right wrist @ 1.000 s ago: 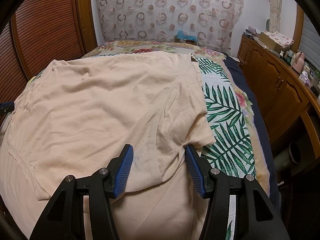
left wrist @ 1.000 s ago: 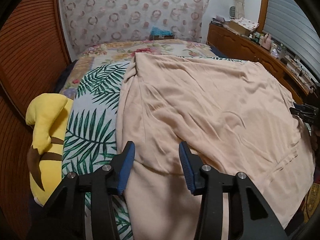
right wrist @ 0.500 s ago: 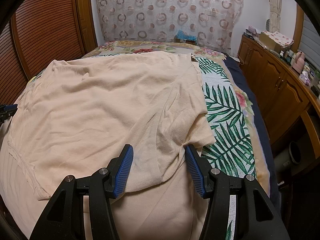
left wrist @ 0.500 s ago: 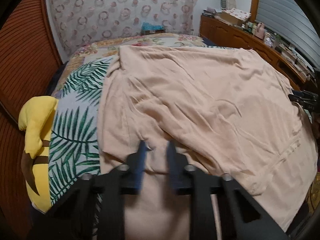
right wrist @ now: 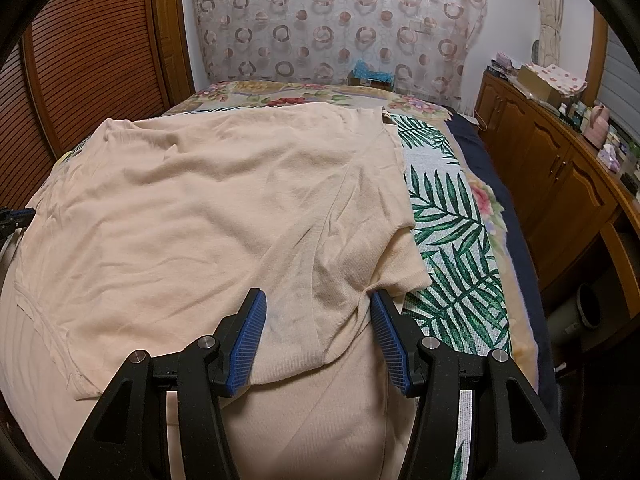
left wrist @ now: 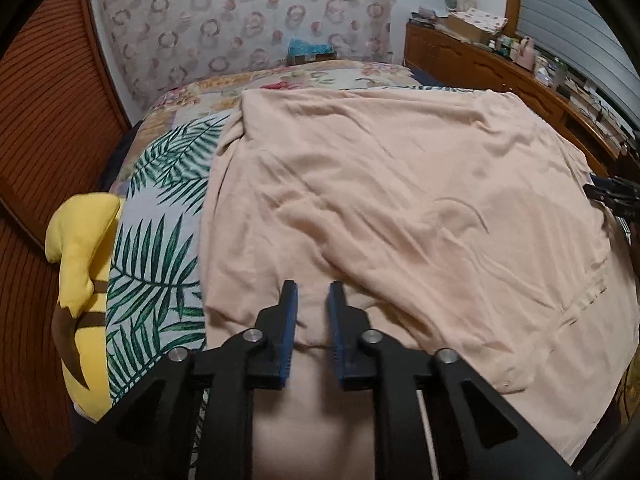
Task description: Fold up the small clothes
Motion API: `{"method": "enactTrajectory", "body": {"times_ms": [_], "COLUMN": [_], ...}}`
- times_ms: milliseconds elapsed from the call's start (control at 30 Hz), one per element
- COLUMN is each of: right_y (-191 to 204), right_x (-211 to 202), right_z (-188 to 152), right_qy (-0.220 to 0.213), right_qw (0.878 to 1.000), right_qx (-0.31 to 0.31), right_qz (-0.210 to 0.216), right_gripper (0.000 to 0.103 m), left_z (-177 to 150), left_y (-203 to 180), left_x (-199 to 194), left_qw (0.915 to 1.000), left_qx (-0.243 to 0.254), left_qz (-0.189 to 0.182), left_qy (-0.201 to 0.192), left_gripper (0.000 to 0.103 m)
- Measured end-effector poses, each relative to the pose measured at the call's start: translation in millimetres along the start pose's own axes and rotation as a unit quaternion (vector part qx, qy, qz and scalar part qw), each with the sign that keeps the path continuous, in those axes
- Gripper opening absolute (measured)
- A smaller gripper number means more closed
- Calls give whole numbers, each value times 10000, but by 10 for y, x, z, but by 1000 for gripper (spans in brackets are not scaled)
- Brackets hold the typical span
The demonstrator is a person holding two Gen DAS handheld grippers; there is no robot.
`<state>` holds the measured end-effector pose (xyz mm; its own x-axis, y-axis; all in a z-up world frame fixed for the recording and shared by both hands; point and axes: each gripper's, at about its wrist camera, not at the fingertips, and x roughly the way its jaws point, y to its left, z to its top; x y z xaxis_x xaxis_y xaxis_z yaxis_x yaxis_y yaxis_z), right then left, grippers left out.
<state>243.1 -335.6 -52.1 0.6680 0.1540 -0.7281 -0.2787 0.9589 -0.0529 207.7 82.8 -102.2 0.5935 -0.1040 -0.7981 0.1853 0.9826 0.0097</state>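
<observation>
1. Two views show one peach garment spread wide over a bed with a palm-leaf cover.
2. Left wrist view: the left gripper points down at the near edge of the garment. Its blue pads stand close together with a narrow gap; the jaws have just been closing and then eased slightly apart. A small fold of the peach cloth sits between them, but whether the pads press on it cannot be told.
3. Same view: a yellow plush toy lies at the left edge of the bed, beside the garment and apart from it. A wooden cabinet runs along the right wall. The tips of the other gripper show at the right edge.
4. Right wrist view: the right gripper holds its jaws well apart, straddling a corner of the garment where a sleeve fold lies over the lower layer. The right finger touches the cloth edge; the pads do not clamp it.
5. Same view: a patterned curtain hangs behind the bed.
</observation>
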Motion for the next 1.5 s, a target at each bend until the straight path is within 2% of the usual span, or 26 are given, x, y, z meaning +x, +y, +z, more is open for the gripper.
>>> {"method": "enactTrajectory", "body": {"times_ms": [67,433,467,733,800,833,900,1100,1233,1367,1500], "right_y": [5,7,5,5,8,8,8,8,10,5,10], "right_x": [-4,-4,-1,1,-1,-2,-1,0,-1,3,3], "right_z": [0,-4,-6,-7,-8,-8,-9,-9,-10,-11,-13], "right_qy": [-1,-1,-2,0,-1,-1,-1,-1,-3,-2,-2], "right_qw": [10000,10000,10000,10000,10000,10000,10000,10000,10000,10000,10000], "right_qx": [-1,1,0,2,0,1,2,-4,-4,-3,-6], "right_qz": [-1,1,0,0,-2,0,1,-5,-4,-3,-6], "right_gripper": [57,57,57,57,57,57,57,57,57,57,57], "left_z": [-28,-60,-56,-134,-128,-126,-125,-19,38,37,7], "left_y": [15,5,5,14,-7,-34,-69,-76,-43,23,148], "left_x": [-6,-1,0,-17,-26,-41,-94,-474,-546,-531,-471], "left_qw": [10000,10000,10000,9999,9999,9999,9997,9963,9956,9954,9963], "left_qx": [13,9,18,-97,-52,1,44,-48,-65,-136,-257], "left_qz": [-8,12,38,30,-115,-103,-87,-245,-258,-92,36], "left_qy": [-41,-46,-37,-116,-115,-135,-206,-828,-901,-947,-825], "left_gripper": [26,28,33,33,22,3,3,2,2,2,2]}}
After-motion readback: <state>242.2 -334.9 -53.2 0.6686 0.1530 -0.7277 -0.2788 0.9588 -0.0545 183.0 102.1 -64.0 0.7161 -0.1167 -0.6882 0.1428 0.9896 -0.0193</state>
